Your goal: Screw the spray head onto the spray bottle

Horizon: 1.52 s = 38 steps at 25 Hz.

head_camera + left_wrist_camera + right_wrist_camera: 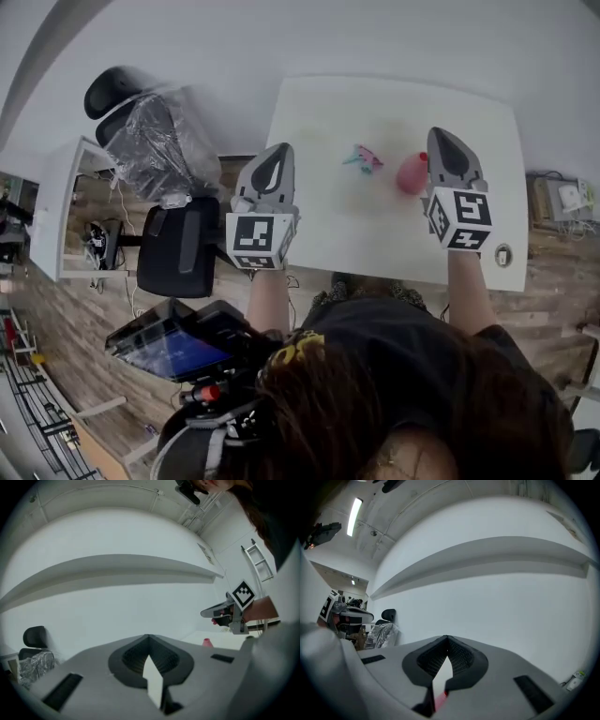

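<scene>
Left gripper [149, 637]: jaws clenched, pads meeting, nothing between them. It sits over the table's near left corner and touches neither task thing.

Right gripper [447, 638]: jaws also clenched and empty. A thin red sliver shows below its jaws in its own view; cannot tell what it is.

Hidden or unclear:
- Pink spray bottle [411, 174] lies on the white table [328, 225], just left of the right gripper. The gripper's body covers the bottle's right edge in the head view. In the left gripper view only its top shows, small.
- Spray head [363, 158], teal with some pink, lies on the table left of the bottle, near it but apart. It is blurred and its shape is hard to read.
- Both gripper views mostly show bare white wall.
- The person's head and shoulders fill the bottom of the head view.

Count: two grippers, one bottle, one spray head, one table, one plastic-wrapped chair [155, 141] beyond the table's left edge.
</scene>
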Each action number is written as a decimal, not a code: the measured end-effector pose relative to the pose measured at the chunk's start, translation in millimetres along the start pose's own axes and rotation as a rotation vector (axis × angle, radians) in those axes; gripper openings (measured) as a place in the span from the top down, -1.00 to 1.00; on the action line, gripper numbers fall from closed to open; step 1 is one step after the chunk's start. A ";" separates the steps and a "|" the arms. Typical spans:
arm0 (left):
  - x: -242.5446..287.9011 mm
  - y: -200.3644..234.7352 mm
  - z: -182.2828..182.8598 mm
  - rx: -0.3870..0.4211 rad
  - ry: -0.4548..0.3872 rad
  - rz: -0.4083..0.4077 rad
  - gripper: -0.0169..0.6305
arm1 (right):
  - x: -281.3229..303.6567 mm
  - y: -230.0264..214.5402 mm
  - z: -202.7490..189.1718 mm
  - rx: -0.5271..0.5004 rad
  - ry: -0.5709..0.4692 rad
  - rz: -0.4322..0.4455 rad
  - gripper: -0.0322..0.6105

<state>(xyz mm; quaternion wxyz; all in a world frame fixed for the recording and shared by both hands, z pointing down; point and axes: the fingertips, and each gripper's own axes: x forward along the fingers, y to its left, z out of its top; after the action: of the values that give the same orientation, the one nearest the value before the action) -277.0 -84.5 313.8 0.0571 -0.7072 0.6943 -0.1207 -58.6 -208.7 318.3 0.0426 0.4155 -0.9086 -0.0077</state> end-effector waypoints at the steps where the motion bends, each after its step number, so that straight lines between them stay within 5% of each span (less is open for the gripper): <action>1: 5.2 7.2 -2.7 -0.009 -0.004 -0.012 0.94 | 4.7 4.2 -0.6 0.001 0.004 -0.013 0.88; 11: 47.8 35.6 -17.4 -0.033 -0.020 -0.146 0.94 | 35.0 26.7 -16.1 0.032 0.079 -0.110 0.88; 21: 71.2 34.5 -32.9 -0.063 -0.009 -0.237 0.94 | 57.6 53.1 -60.5 0.136 0.273 -0.100 0.87; 24: 74.9 33.9 -37.2 -0.080 -0.002 -0.250 0.94 | 62.1 59.7 -78.5 0.213 0.350 -0.095 0.86; 28: 78.3 36.3 -40.5 -0.094 -0.004 -0.260 0.94 | 69.2 74.7 -108.1 0.316 0.479 -0.062 0.52; 38: 81.3 33.7 -51.4 -0.107 0.014 -0.280 0.94 | 75.9 89.4 -192.7 0.570 0.746 -0.120 0.43</action>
<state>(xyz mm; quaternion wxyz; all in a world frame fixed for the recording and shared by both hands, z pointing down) -321.9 -162.0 362.4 -0.0029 -0.7984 0.5945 -0.0954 -159.3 -203.4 520.1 0.2497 0.4369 -0.7716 0.3891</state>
